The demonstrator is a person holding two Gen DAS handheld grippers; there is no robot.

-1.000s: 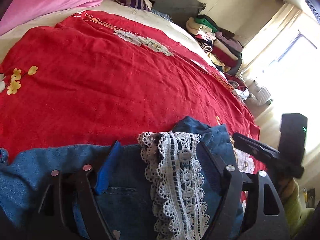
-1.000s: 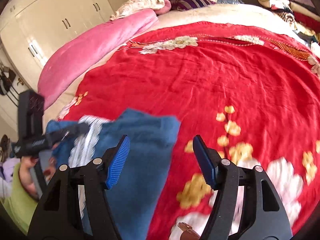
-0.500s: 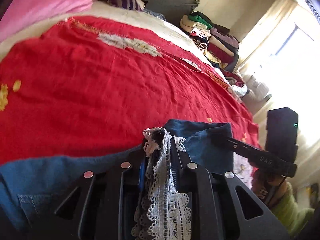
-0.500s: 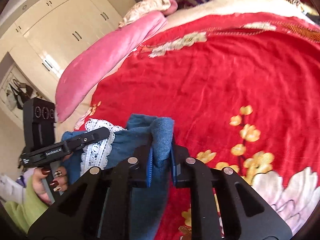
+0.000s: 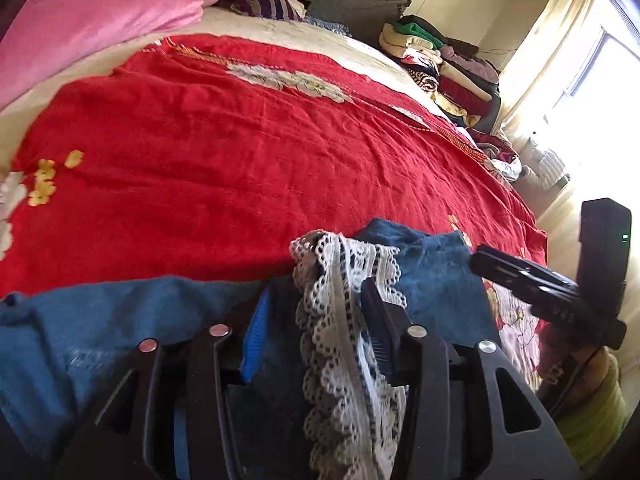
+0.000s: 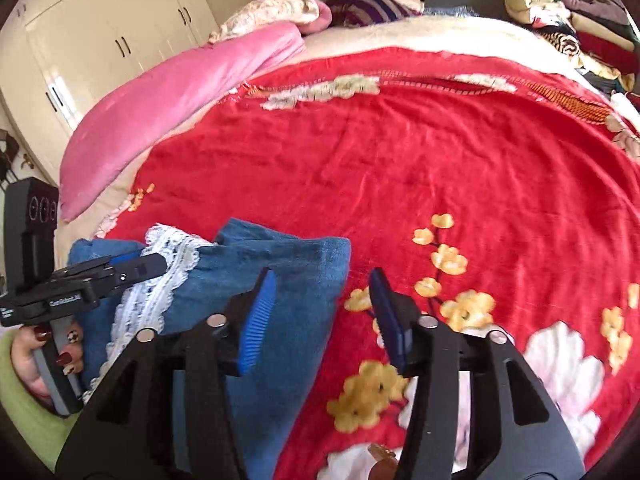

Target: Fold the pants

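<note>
Blue denim pants with a white lace trim lie bunched at the near edge of the bed on a red floral blanket. My left gripper is open, its fingers on either side of the lace strip. My right gripper is open, its left finger over the folded denim and its right finger over the blanket. The lace lies left of it. The right gripper shows in the left wrist view, and the left gripper in the right wrist view.
A pink quilt and pillows lie at the bed's head. Folded clothes are stacked at the far right. White wardrobes stand to the left. A bright window is on the right.
Both grippers were shut on the pants half a second ago, left on the lace, right on the denim fold. Both have now opened and let go.
</note>
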